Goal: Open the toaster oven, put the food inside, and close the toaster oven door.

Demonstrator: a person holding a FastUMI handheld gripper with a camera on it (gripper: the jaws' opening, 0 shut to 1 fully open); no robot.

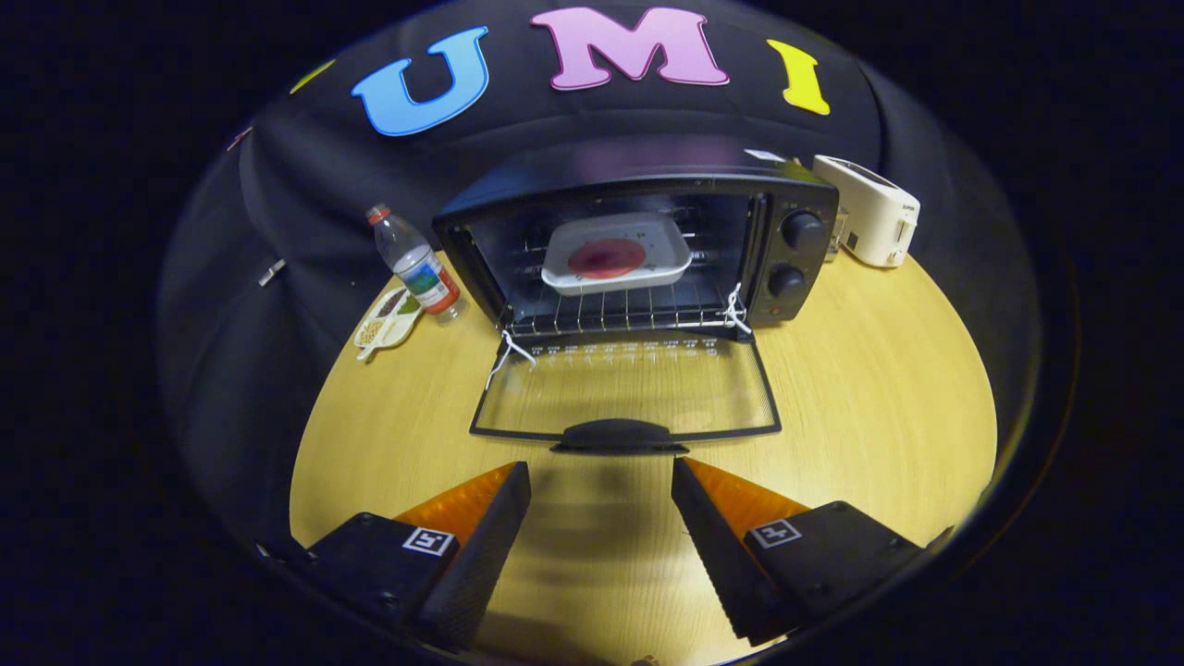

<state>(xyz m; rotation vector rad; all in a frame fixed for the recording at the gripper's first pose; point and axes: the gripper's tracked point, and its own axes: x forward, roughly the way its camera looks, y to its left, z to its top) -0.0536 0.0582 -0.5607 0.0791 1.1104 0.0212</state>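
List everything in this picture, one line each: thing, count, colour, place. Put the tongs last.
Toaster oven: one, black, at the back of the table, door open.
Oven door: one, glass in a black frame, folded down flat toward the tongs, its handle just ahead of them.
Tray of food: one, white with a red round piece on it, on the rack inside the oven.
Water bottle: one, clear with a red cap, upright beside the oven.
Small dish: one, white with compartments, by the bottle's foot.
Toaster: one, white, behind the oven on the knob side.
Table: one, light wood, under everything.
Tongs: one pair, open, holding nothing, fingers over the table short of the door handle.
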